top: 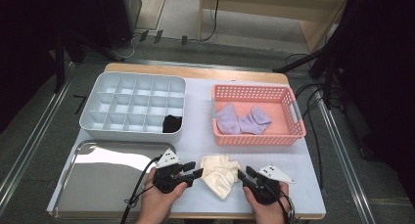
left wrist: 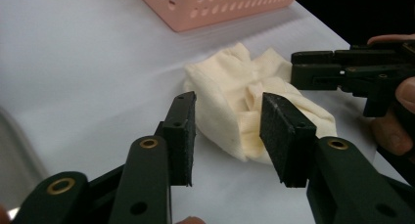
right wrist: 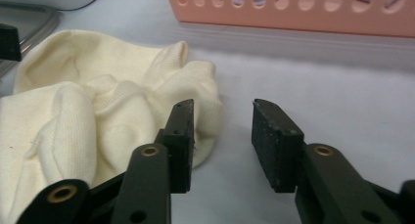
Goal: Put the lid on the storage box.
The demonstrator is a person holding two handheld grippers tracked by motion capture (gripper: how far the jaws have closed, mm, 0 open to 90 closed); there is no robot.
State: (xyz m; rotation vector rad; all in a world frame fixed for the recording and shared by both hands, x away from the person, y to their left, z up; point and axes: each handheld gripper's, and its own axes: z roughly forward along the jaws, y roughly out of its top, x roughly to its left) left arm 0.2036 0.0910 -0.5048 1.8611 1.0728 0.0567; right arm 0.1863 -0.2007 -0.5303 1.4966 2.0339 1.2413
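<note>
**Two open grippers, one loose cream sock bundle between them**

The left gripper (top: 196, 173) has its jaws spread, pointing toward three o'clock at the cream socks (top: 219, 174). In the left gripper view the fabric lies just beyond and partly between the pads, with neither pad pressing on it. The right gripper (top: 243, 174) comes in from the opposite side, aimed toward nine o'clock, jaws likewise parted; in the right gripper view one pad sits just beside the sock's edge and the other stands over bare white table cover (right wrist: 313, 82), gripping nothing.

The socks sit crumpled on the cover at the six o'clock edge of the table, between the two tools. Outward at eleven o'clock is the grey divided organiser (top: 133, 106), with one dark sock (top: 172, 123) in a near cell; at one o'clock is the pink basket (top: 258, 136) holding lilac socks (top: 242, 120); at eight o'clock lies a shiny steel tray (top: 105, 182).

My worry is the bite. The bundle is soft and loosely folded, so a pinch may take only one layer and let the rest unroll or drag. The right gripper looks offset, so closing there could catch only a hem or nothing. With both tools converging on the same bundle, the tips could also knock together, or nudge it toward the near table edge.
</note>
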